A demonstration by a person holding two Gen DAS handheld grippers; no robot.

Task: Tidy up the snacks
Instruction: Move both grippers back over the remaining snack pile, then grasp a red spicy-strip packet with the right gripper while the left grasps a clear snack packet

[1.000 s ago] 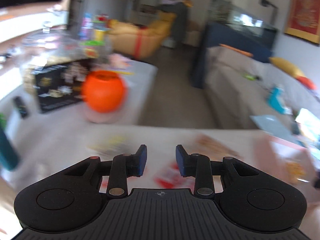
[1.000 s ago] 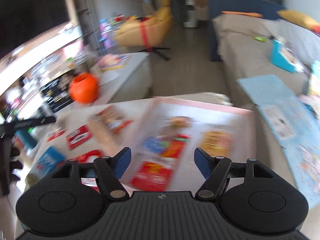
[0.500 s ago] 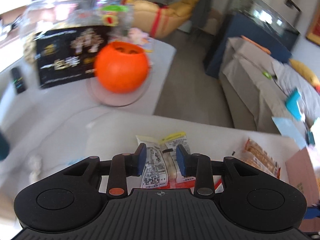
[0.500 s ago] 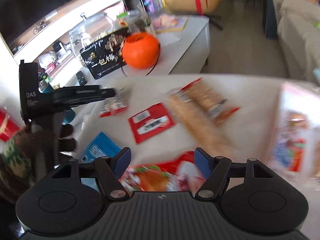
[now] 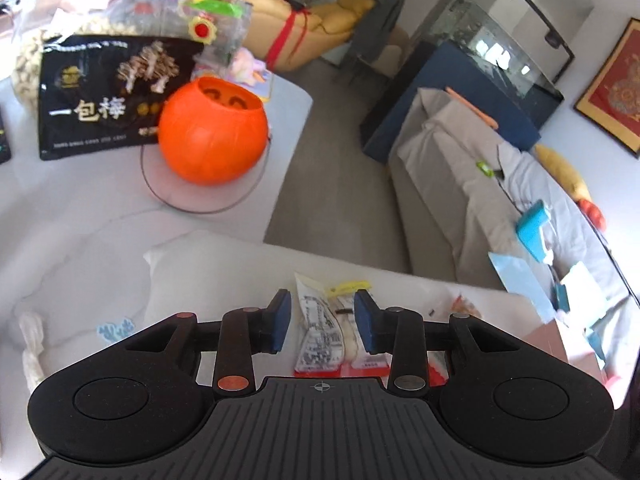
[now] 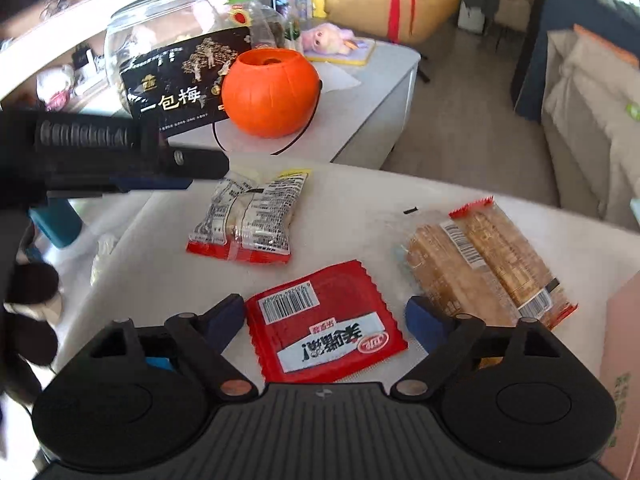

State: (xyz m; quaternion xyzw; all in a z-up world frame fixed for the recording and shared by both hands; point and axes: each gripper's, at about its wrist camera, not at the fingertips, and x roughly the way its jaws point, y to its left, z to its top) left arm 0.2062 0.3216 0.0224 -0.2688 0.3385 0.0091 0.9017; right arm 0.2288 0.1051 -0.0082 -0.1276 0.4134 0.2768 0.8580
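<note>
My left gripper [image 5: 323, 320] hangs low over a clear-and-red snack packet [image 5: 332, 332] on the white cloth [image 5: 224, 264]. Its jaws are opening narrowly, with the packet showing in the gap and no pad pressing it. In the right wrist view the left gripper [image 6: 160, 178] reaches in from the left over that same packet [image 6: 248, 216]. My right gripper [image 6: 326, 320] straddles a flat red packet [image 6: 324, 328]. Its jaws are opening wide and do not touch the packet. Two cracker packs [image 6: 480, 264] lie to the right.
An orange pumpkin bucket [image 6: 272, 92], a black snack bag [image 6: 180, 84] and a glass jar [image 6: 160, 12] stand on the far table. A pink box [image 6: 624, 360] sits at the right edge. A grey sofa [image 5: 480, 200] lies beyond the floor gap. A person's dark hand [image 6: 32, 292] holds the left gripper.
My right gripper swung left from the pink box to the red packet and its jaws widened. My left gripper sank forward over the clear-and-red packet and its jaws parted a little.
</note>
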